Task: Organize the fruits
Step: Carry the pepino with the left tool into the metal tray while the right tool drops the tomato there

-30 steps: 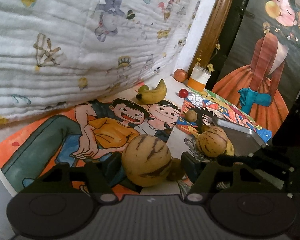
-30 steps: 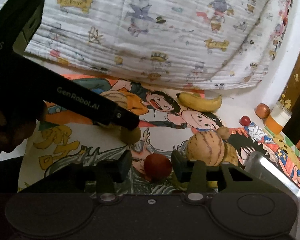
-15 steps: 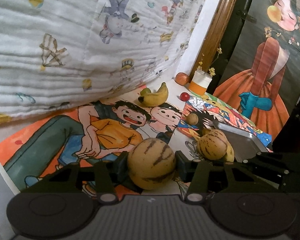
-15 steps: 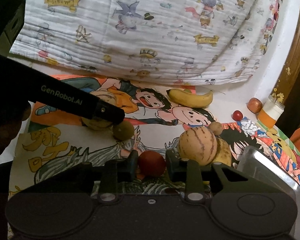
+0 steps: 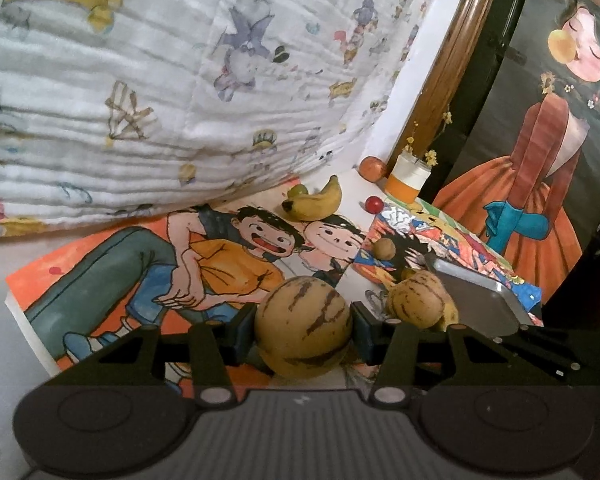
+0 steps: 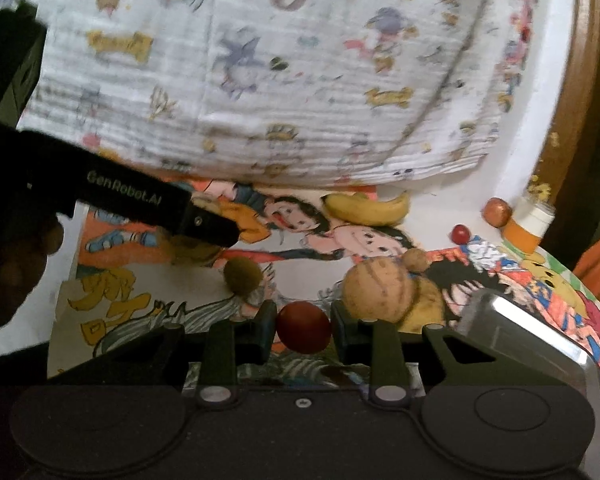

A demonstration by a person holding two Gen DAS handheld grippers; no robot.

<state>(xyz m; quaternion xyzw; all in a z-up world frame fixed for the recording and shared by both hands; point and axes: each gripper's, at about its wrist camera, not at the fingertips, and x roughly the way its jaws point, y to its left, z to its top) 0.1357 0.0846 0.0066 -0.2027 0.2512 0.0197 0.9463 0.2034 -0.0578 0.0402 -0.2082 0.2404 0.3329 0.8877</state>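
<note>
Both jaws closed since 1 second ago — my left hand-held gripper clamps the striped melon, my right hand-held gripper pinches the red fruit.

A white quilted blanket printed with small cartoon figures fills the background. To its right stand a brown wooden frame and a painting of a woman in an orange dress. Light is dim and warm.

Fruits lay scattered on cartoon posters.
A striped melon and red fruit sat clamped; a banana lay behind.
</note>
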